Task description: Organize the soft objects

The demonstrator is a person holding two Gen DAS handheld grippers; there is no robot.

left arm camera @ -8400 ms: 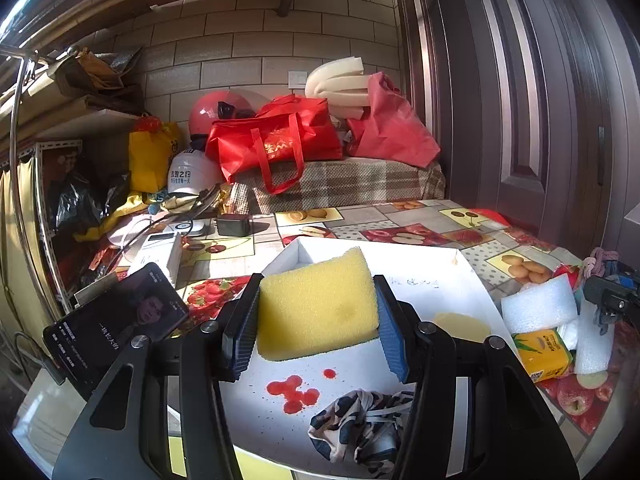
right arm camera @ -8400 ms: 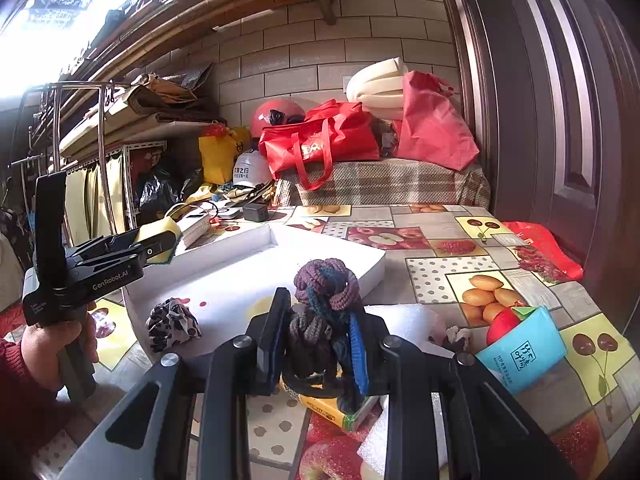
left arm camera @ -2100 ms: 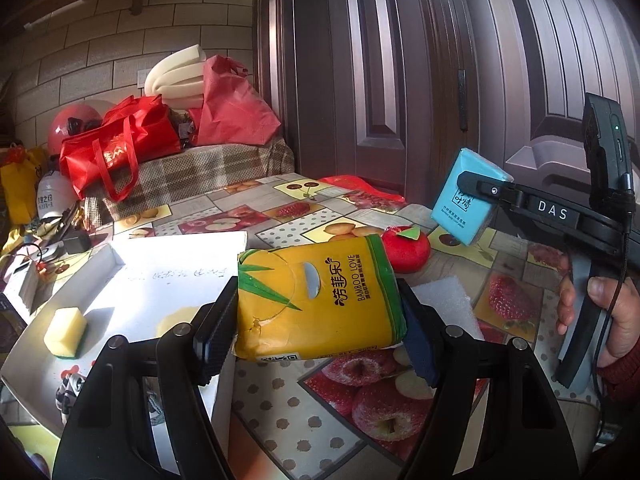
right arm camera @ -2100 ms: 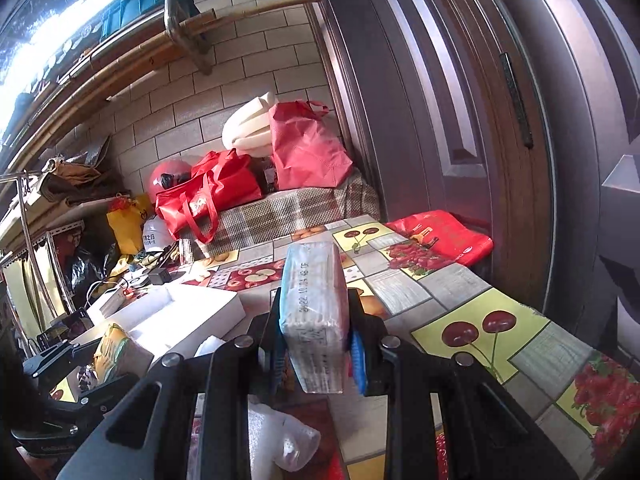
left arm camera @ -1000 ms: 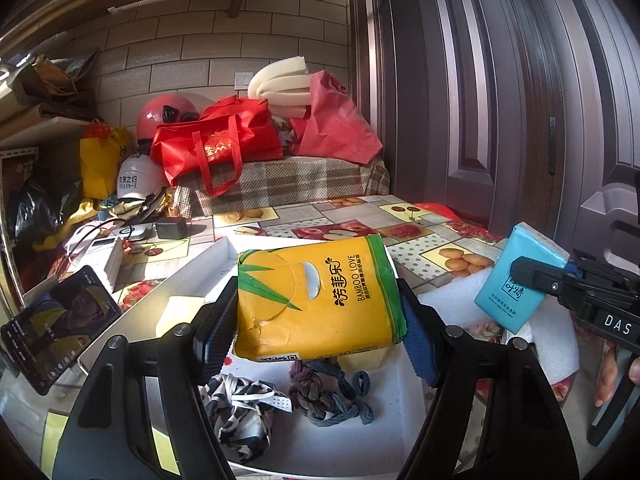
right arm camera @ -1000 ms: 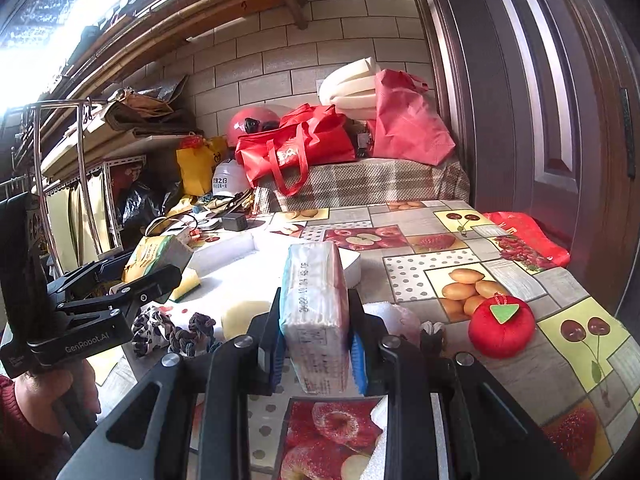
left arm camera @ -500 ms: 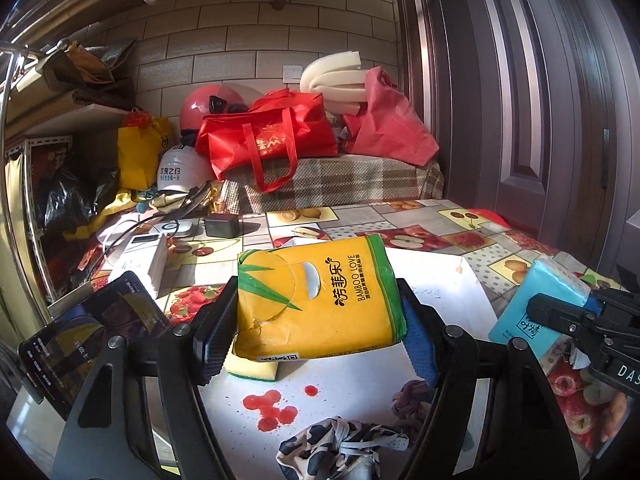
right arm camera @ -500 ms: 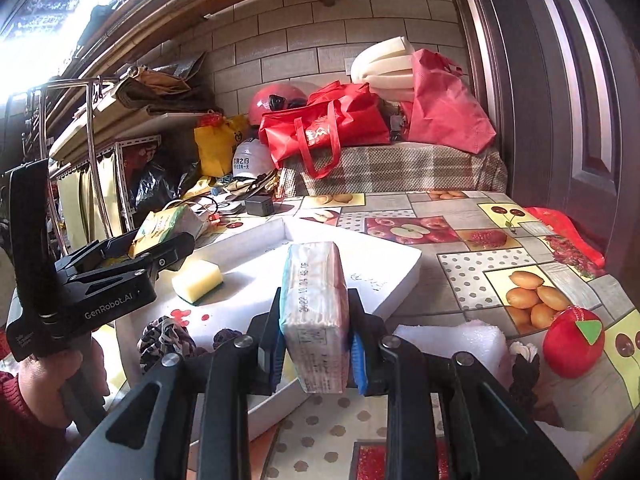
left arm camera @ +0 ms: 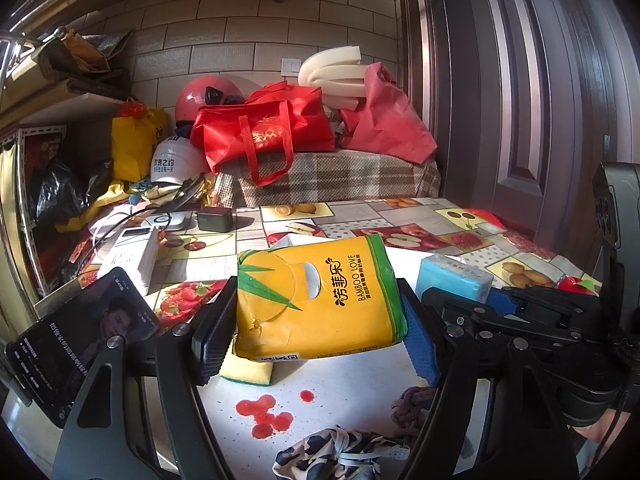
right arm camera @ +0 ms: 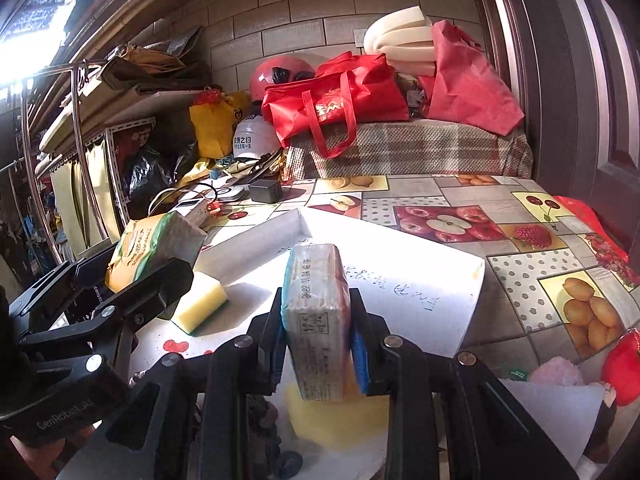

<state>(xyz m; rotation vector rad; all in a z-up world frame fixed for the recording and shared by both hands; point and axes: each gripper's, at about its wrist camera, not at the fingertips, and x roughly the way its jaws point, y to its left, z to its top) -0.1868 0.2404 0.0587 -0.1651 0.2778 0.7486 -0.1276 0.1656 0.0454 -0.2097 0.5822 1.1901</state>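
Step in hand: you look set to place two tissue packs in the white tray (right arm camera: pixel 460 280), judging by where both hover.
Left gripper (left arm camera: pixel 316 328): clamped on the yellow tissue pack (left arm camera: pixel 320 296), above the tray's left part, over the yellow sponge (left arm camera: pixel 246 372).
Right gripper (right arm camera: pixel 316 328): jaws narrow, pinching the blue tissue pack (right arm camera: pixel 316 320) edge-up above the tray's middle.
Doing it well: lower each pack onto bare tray floor, clear of the sponge and the knotted rope toy (left arm camera: pixel 412 408); let go only once it rests flat.
Count, tissue packs: two, both held.
Count, sponges: one block, plus a pale yellow round pad (right arm camera: pixel 336 416).
Count, cloth pieces: one patterned scrunchie (left arm camera: pixel 340 456).
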